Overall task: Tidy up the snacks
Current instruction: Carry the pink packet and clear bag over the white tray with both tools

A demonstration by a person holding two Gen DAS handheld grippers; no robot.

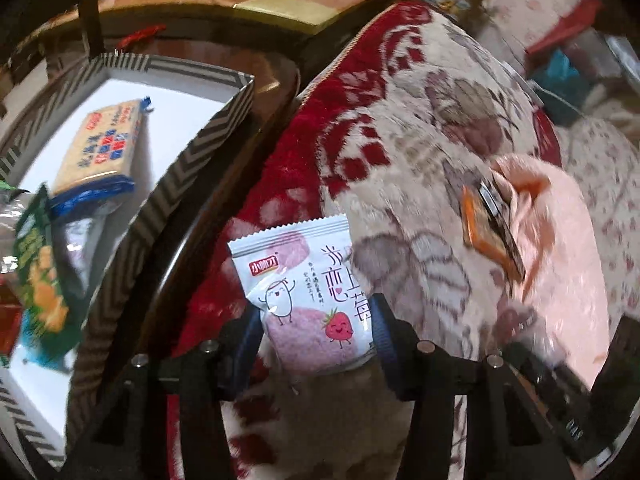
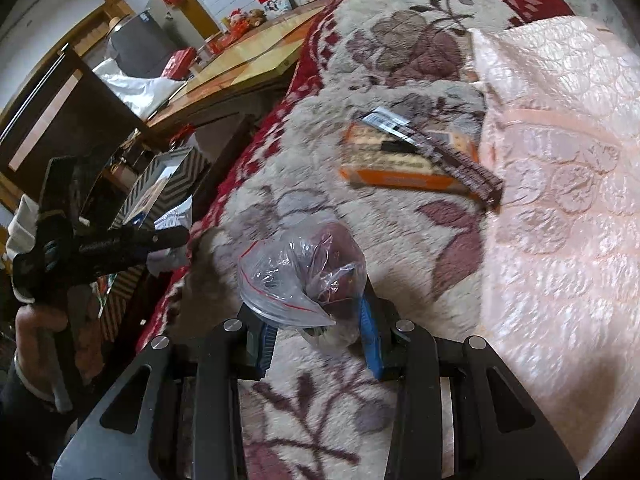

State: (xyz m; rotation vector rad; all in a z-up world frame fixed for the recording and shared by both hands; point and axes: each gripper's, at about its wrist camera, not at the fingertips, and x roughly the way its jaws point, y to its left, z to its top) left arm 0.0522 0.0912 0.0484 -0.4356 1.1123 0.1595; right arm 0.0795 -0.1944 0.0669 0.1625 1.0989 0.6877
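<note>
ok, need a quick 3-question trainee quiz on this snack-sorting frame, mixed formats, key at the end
1. True or false: the left gripper holds a white strawberry snack packet.
2. Multiple choice: what is between the right gripper's fingers? A) orange box B) clear plastic bag C) green packet
3. Short answer: where does the yellow cracker pack with blue ends lie?

Key
1. True; its fingers are shut on the packet's lower end.
2. B, the clear plastic bag. The orange box lies on the floral blanket with a dark bar wrapper across it.
3. Inside the zigzag-patterned box, near the green packet.
</note>
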